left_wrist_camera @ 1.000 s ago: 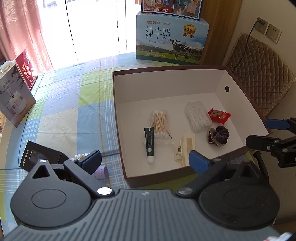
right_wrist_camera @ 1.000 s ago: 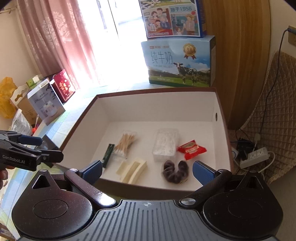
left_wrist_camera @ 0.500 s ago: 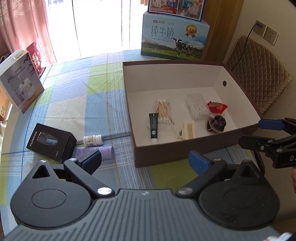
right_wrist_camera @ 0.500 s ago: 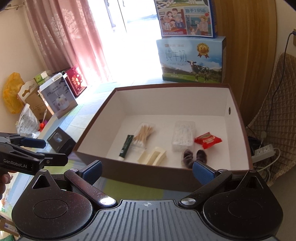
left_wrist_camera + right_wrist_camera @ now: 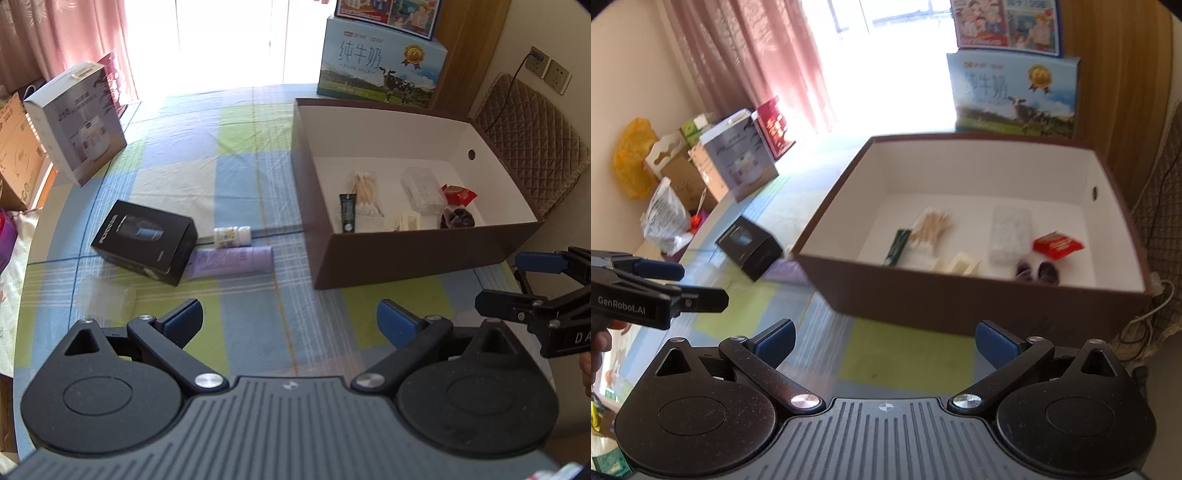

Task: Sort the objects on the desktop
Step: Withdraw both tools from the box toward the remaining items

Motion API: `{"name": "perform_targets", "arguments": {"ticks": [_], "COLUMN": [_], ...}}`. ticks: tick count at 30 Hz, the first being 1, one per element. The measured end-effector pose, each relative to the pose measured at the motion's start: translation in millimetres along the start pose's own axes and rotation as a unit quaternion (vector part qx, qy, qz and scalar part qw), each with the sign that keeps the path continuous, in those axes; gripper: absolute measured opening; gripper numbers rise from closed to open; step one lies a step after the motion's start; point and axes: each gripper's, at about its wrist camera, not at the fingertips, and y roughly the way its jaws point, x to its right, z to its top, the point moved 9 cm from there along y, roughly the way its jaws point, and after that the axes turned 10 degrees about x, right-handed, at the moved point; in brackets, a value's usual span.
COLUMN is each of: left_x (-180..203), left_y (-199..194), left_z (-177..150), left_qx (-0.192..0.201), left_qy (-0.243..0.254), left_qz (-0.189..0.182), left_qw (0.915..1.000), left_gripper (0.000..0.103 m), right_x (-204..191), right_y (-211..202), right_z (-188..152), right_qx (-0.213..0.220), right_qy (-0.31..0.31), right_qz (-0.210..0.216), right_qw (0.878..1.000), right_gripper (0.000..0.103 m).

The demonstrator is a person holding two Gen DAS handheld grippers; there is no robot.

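Left wrist view
Left gripper (image 5: 290,317): jaws spread wide, nothing between them; it hangs over the checked worktop (image 5: 236,162), probably to take in what is left to sort.
Loose things: at 10 o'clock from the jaws, a black box (image 5: 144,242); a small white bottle (image 5: 232,236) lies just beside its right end, and a lilac tube (image 5: 232,259) lies flat touching the box. A faint clear packet (image 5: 105,301) sits nearer, at 9 o'clock.
Bin (image 5: 406,254): brown, white inside, at 1 o'clock, open side up so things drop in from above.
Already in the bin: cotton swabs (image 5: 365,189), a dark tube (image 5: 347,212), a clear case (image 5: 423,188), a red sachet (image 5: 458,194), a dark scrunchie (image 5: 458,218), a cream clip (image 5: 408,221).
Right gripper (image 5: 532,284): at 3 o'clock, jaws apart and empty, near the bin's near corner.

Right wrist view
Right gripper (image 5: 884,339): jaws wide, holding nothing, aimed at the bin (image 5: 960,291) at 12 o'clock.
Left gripper (image 5: 679,282): at 9 o'clock, jaws parted, held by a hand (image 5: 600,338), on the side of the loose things.
Black box (image 5: 750,249): at 11 o'clock, outside the bin.
Judgement: the loose things all lie on the left gripper's side, so it looks better placed for the next pick.
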Motion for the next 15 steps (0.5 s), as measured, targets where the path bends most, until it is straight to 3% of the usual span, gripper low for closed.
{"name": "perform_targets", "arguments": {"ticks": [15], "left_x": [-64.3], "left_y": [-15.5], "left_z": [-38.7], "left_qx": [-0.026], "left_qy": [-0.029], "left_qz": [0.035], "left_qw": [0.9986], "left_gripper": [0.099], "right_x": [-63.8], "right_y": [24.4], "right_z": [-25.4], "right_qx": [-0.031], "right_qy": [-0.014], "right_qz": [0.034], "right_qw": [0.999], "right_gripper": [0.101]}}
